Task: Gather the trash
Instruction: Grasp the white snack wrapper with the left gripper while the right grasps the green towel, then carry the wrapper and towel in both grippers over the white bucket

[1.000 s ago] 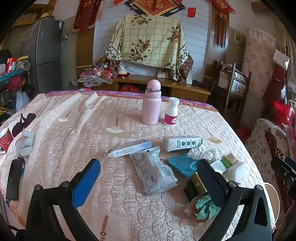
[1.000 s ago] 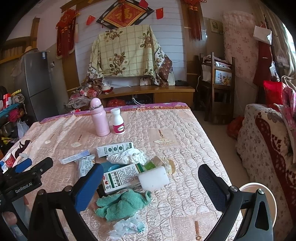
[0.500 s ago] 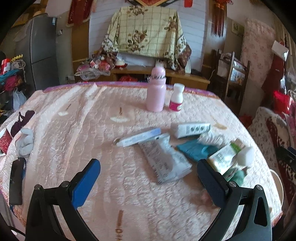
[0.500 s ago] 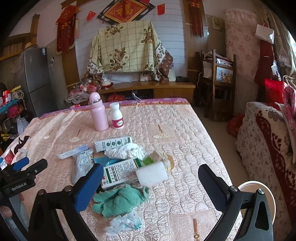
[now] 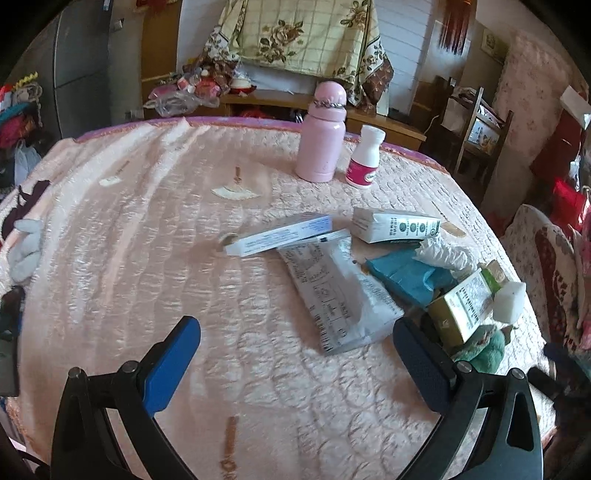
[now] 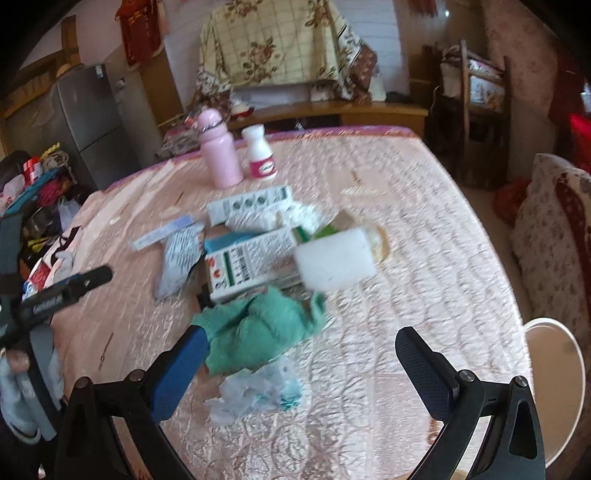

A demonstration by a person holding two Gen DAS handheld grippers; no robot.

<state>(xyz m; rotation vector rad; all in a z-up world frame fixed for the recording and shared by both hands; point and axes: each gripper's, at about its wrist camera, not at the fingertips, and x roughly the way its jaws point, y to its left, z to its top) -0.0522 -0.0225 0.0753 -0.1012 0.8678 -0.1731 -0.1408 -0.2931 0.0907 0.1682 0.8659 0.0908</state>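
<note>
Lying flat, white wrapper (image 5: 338,291) (long axis) points toward left tool (image 5: 295,354).

A pink bottle (image 5: 322,137) stands upper centre on the pale pink quilted tablecloth (image 5: 129,240). Right of centre lie a teal packet (image 5: 402,273) and a green cloth (image 6: 258,328); the floral checked cover (image 5: 306,33) is cream.

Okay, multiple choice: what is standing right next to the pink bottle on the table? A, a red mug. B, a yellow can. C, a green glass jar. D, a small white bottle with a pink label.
D: the small white bottle with a pink label stands upright just beside the pink bottle near the far edge of the table; no jar, mug or can is next to it.
</note>
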